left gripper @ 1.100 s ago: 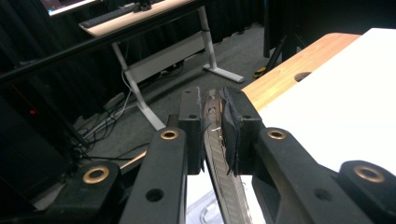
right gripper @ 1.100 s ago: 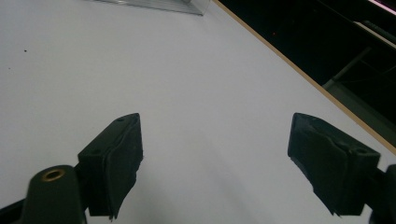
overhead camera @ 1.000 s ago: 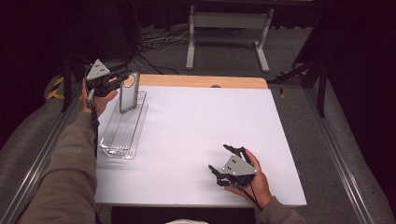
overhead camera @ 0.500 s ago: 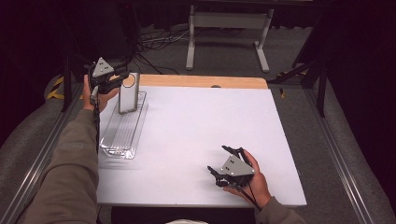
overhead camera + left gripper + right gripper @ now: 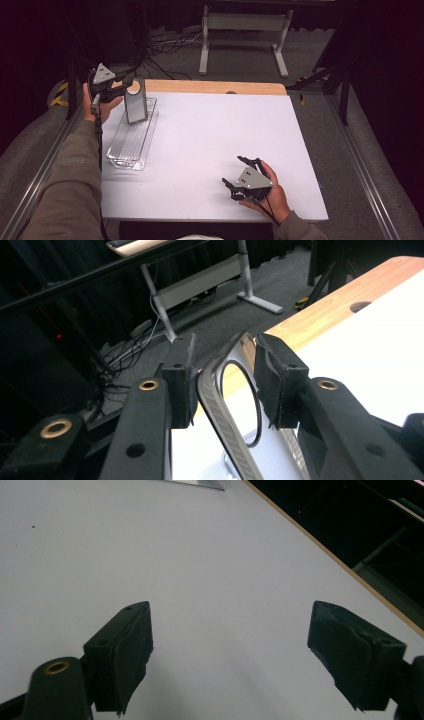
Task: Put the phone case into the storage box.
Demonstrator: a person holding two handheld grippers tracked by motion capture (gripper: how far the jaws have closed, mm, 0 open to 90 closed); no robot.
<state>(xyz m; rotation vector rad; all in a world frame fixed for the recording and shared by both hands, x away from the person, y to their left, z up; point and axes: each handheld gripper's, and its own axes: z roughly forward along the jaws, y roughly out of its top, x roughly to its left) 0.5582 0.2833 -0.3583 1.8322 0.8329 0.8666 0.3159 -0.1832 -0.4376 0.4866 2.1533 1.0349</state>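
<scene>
Left gripper (image 5: 125,89) at the bench's (image 5: 210,140) far left corner, jaws just opening, pads now a little apart from the metal plate (image 5: 135,101) between them. Plate upright in clear tray (image 5: 131,142). Right gripper (image 5: 237,172) near front edge, jaws wide apart, nothing held.

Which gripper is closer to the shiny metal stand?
Left. The left gripper has its fingers around the metal stand; the right gripper sits far across the table.
</scene>
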